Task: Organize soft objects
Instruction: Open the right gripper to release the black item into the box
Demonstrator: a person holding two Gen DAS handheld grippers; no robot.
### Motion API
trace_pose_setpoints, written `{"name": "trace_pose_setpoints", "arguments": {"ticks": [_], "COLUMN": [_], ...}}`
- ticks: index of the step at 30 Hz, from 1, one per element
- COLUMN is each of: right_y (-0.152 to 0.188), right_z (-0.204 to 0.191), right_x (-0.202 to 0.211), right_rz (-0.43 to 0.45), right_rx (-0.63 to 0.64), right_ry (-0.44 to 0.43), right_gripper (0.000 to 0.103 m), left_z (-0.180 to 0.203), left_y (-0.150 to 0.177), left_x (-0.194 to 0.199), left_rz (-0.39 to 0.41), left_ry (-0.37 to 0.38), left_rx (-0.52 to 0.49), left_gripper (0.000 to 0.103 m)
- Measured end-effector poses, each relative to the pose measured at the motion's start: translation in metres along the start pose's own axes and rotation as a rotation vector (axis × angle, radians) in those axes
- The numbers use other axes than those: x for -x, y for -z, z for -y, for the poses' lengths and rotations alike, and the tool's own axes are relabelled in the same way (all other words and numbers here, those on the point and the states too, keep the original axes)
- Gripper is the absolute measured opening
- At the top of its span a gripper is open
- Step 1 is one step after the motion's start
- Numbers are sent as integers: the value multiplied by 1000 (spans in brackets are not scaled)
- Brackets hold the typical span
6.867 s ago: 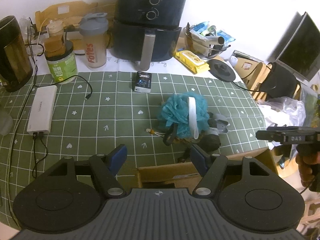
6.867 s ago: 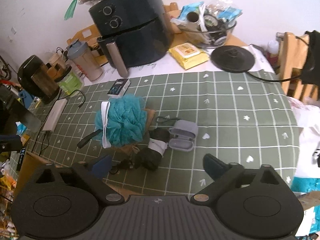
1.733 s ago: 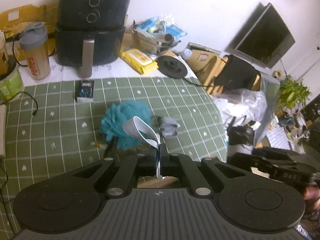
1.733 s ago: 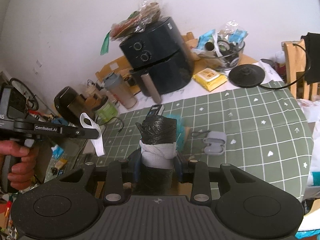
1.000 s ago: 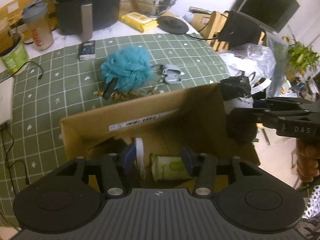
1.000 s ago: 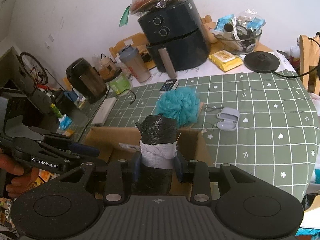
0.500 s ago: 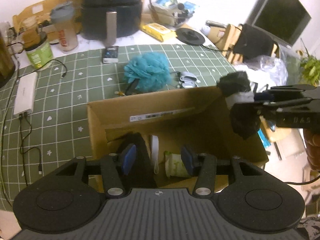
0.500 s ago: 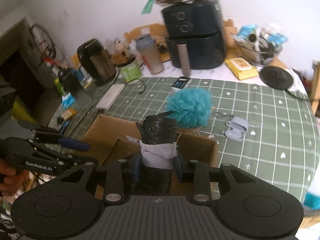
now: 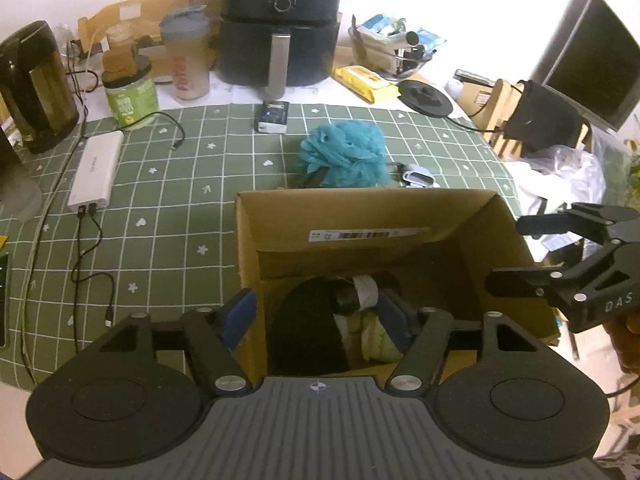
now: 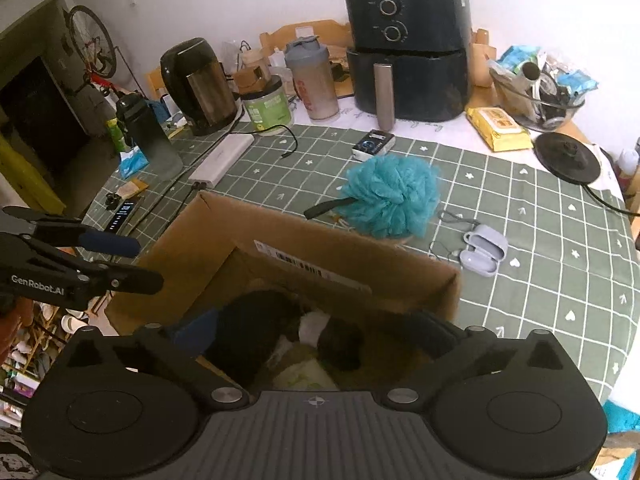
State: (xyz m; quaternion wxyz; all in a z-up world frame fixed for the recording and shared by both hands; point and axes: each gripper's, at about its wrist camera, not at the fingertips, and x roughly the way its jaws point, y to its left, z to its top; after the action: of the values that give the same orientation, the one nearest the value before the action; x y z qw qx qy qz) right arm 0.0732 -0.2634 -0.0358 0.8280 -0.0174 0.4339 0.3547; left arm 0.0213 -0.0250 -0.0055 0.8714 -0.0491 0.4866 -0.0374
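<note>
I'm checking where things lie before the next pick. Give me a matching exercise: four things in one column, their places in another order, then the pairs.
Things:
1. black roll with white band
2. teal bath puff
3. grey case
4. white power bank

Places:
A. on the green cloth, just beyond the box's far wall
B. inside the cardboard box
C. on the cloth, plugged into black cables
D. on the cloth beside the puff, lid open

Pairs: 1-B, 2-A, 3-D, 4-C
</note>
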Motion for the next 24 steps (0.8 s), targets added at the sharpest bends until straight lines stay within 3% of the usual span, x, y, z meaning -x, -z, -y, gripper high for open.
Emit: {"name": "trace_pose_setpoints", "arguments": {"ticks": [5,8,24], "right_y": [6,9,31], "right_z": [5,9,42], "right_x": [4,9,27], "right_rz": [9,22,117], "right_rx": [-30,-52,-160], "right_ry": [24,51,187], "right_gripper": [103,103,103], "left_z": [3,5,19], "left_y": [-1,-2,-14], "left_x": [0,-1,0], "left_rz": [18,37,73], "left_ry": [-14,-26,-71], "left_rx": [-10,-22,-76], "left_gripper": [70,79,79]}}
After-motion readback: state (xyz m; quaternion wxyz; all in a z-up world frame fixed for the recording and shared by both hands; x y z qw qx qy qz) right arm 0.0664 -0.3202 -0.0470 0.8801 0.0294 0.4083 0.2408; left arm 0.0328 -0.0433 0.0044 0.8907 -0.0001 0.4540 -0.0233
